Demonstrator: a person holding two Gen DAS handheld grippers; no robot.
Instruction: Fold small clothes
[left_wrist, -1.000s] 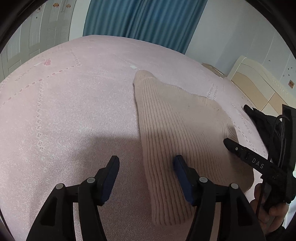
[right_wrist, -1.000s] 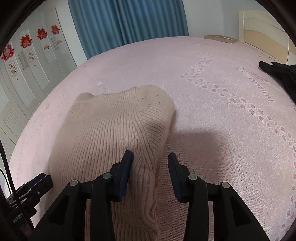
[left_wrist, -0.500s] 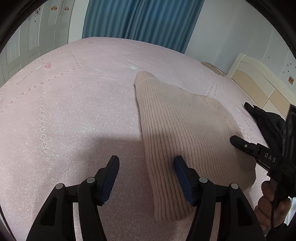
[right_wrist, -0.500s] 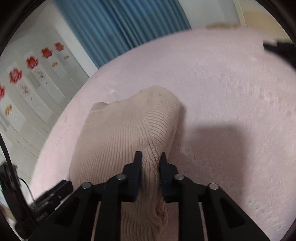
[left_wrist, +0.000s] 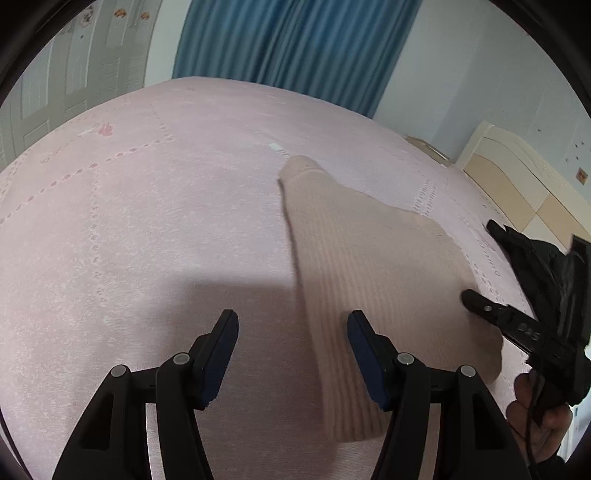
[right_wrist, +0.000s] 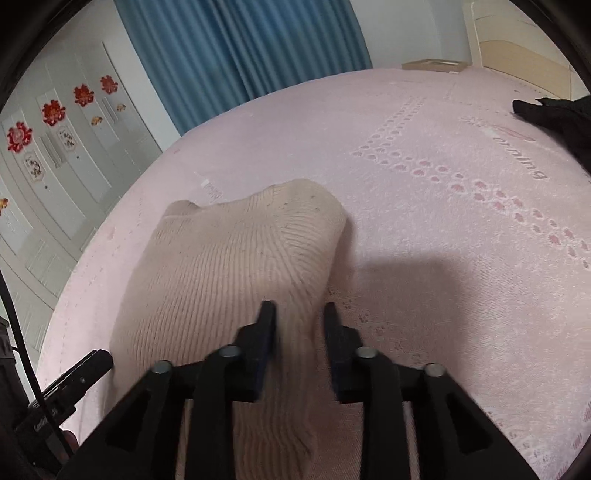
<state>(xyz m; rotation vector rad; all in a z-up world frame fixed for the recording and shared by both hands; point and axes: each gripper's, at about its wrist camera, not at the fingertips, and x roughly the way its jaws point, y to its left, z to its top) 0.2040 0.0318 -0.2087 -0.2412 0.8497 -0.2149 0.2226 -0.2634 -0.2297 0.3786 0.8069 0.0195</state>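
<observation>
A beige ribbed knit garment (left_wrist: 369, 258) lies folded on the pink bedspread (left_wrist: 147, 221). My left gripper (left_wrist: 291, 317) hovers open over its near left edge, with the right fingertip above the knit and the left one above bare bedspread. In the right wrist view the garment (right_wrist: 229, 266) bulges in a rounded fold. My right gripper (right_wrist: 299, 306) straddles the fold's right edge; its jaws are opening, with the knit between them but not squeezed. One of the right gripper's fingers (left_wrist: 509, 321) shows at the garment's right side.
A black garment (left_wrist: 535, 258) lies at the bed's right side, also seen in the right wrist view (right_wrist: 554, 110). A person's hand (left_wrist: 535, 410) holds the right tool. A cream headboard (left_wrist: 517, 173), blue curtains (left_wrist: 295, 44) and white wardrobe doors (right_wrist: 55, 147) surround the bed.
My right gripper closed on the garment's right fold half a second ago and now stands wider again. The left gripper and the garment stay nearly in place.
</observation>
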